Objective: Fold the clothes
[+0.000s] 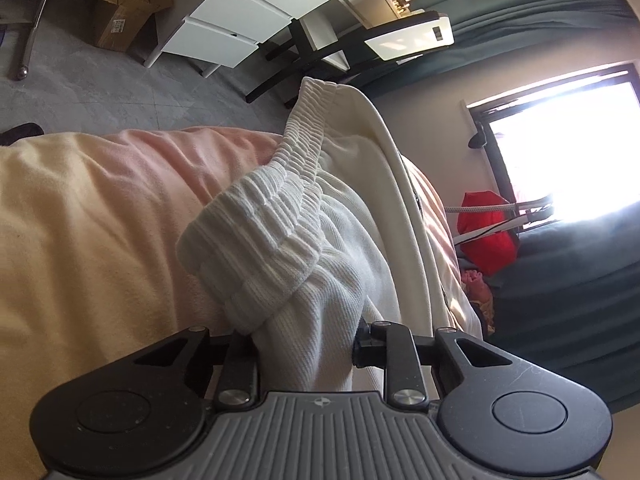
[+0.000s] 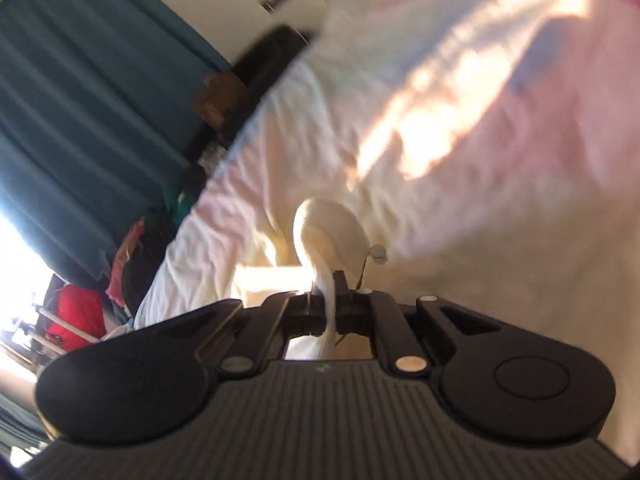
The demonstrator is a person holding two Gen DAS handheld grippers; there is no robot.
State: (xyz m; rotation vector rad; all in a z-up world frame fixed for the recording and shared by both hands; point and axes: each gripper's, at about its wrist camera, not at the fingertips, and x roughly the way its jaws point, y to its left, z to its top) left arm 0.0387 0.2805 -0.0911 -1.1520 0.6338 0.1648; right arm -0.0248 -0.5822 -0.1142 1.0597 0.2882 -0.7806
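Note:
A white ribbed garment (image 1: pixel 288 216) with an elastic waistband lies bunched over the pink and cream bedspread (image 1: pixel 92 208). In the left wrist view my left gripper (image 1: pixel 306 344) is shut on a thick fold of this garment, which fills the space between the jaws. In the right wrist view my right gripper (image 2: pixel 326 300) is shut on a thin cream-white edge of the garment (image 2: pixel 328 236), which loops up in front of the jaws above the bedspread (image 2: pixel 460 168). The right wrist view is blurred.
A white drawer unit (image 1: pixel 248 16) and a cardboard box (image 1: pixel 128 4) stand on the grey floor beyond the bed. A red bag (image 1: pixel 486 236) sits by the bright window (image 1: pixel 568 148). Teal curtains (image 2: pixel 80 92) and a clothes pile (image 2: pixel 140 256) flank the bed.

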